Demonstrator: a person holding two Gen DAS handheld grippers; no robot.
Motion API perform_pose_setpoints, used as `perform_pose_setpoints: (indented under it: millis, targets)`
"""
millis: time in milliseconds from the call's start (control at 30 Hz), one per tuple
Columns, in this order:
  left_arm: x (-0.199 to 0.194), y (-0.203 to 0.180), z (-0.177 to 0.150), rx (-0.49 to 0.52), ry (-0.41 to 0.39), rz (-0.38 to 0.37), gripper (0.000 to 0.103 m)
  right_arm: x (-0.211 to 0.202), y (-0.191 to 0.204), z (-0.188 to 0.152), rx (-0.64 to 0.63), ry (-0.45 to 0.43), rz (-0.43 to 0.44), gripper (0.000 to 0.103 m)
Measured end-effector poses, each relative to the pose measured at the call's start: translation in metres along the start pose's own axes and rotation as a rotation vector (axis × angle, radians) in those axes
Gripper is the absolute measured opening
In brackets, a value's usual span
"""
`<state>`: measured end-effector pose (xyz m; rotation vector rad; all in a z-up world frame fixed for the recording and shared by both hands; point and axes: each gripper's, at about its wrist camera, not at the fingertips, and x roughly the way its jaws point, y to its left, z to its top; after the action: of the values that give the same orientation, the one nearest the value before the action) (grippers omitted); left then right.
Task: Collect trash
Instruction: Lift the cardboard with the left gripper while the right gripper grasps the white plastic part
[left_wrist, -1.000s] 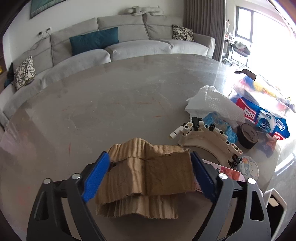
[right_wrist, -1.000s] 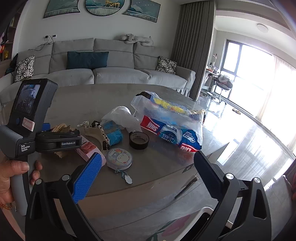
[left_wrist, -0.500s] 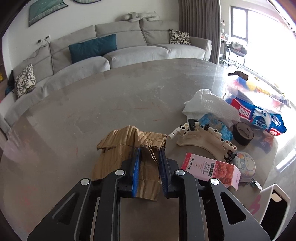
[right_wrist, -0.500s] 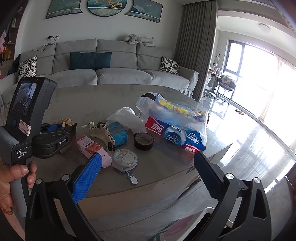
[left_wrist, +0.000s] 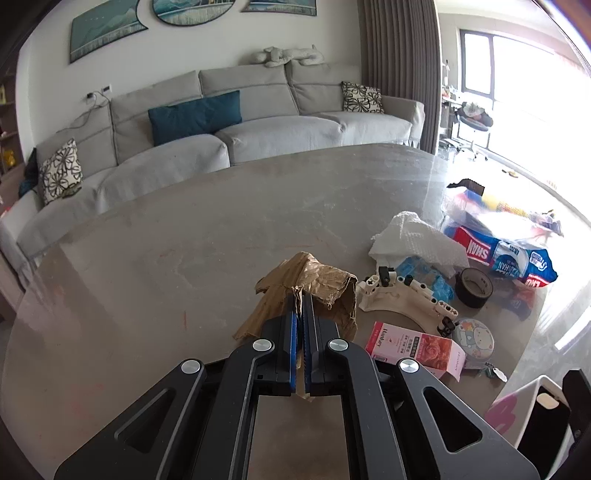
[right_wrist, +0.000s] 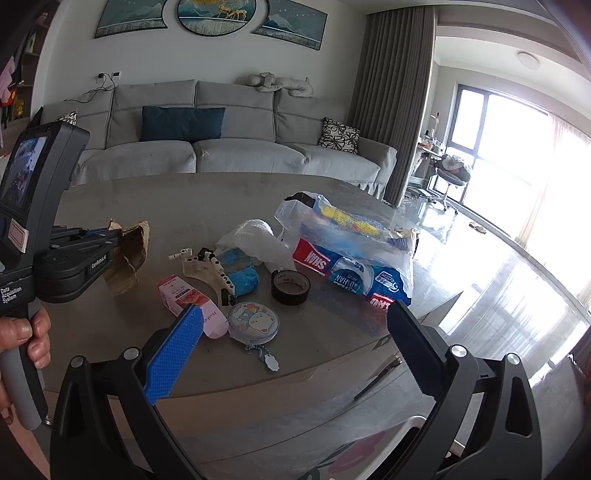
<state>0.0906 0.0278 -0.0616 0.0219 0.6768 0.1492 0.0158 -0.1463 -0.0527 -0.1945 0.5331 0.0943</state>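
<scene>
My left gripper (left_wrist: 300, 295) is shut on a crumpled piece of brown cardboard (left_wrist: 314, 284) and holds it lifted above the grey table (left_wrist: 166, 240). In the right wrist view the left gripper (right_wrist: 110, 236) shows at the left with the cardboard (right_wrist: 129, 254) hanging from it. My right gripper (right_wrist: 295, 332) is open and empty, near the table's front edge. On the table lie white bubble wrap (right_wrist: 255, 236), a pink box (right_wrist: 188, 299), a crumpled blue wrapper (right_wrist: 240, 273) and a plastic bag of tissue packs (right_wrist: 354, 251).
A black tape roll (right_wrist: 290, 286), a round cartoon tin with keyring (right_wrist: 253, 321) and a beige curved toy part (right_wrist: 207, 269) lie among the trash. A white and pink bin rim (left_wrist: 524, 402) shows below the table's right edge. A grey sofa (right_wrist: 221, 147) stands behind.
My left gripper closed on the cardboard and lifted it off the table, crumpling it. The right gripper stayed open and shifted only slightly.
</scene>
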Motion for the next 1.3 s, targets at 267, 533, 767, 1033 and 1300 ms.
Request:
perform_pose_setpoints:
  millis: [267,533,767,1033,1300]
  targets:
    - [-0.022,0.027,-0.001,-0.016,-0.015,0.025,0.004,0.031,0.022,0.004,-0.037,0.019,0.105,0.099]
    - [-0.030,0.044,-0.002,-0.020,-0.016,0.055,0.004,0.066,0.063,0.016,-0.179,-0.013,0.300,0.099]
    - [-0.032,0.043,-0.002,-0.012,-0.018,0.065,0.004,0.087,0.073,0.017,-0.265,0.015,0.350,0.099]
    - [-0.026,0.040,-0.005,-0.023,0.002,0.064,0.004,0.101,0.081,0.010,-0.313,0.044,0.399,0.099]
    - [-0.033,0.041,-0.004,-0.024,-0.001,0.066,0.004,0.113,0.088,0.000,-0.343,0.071,0.396,0.098]
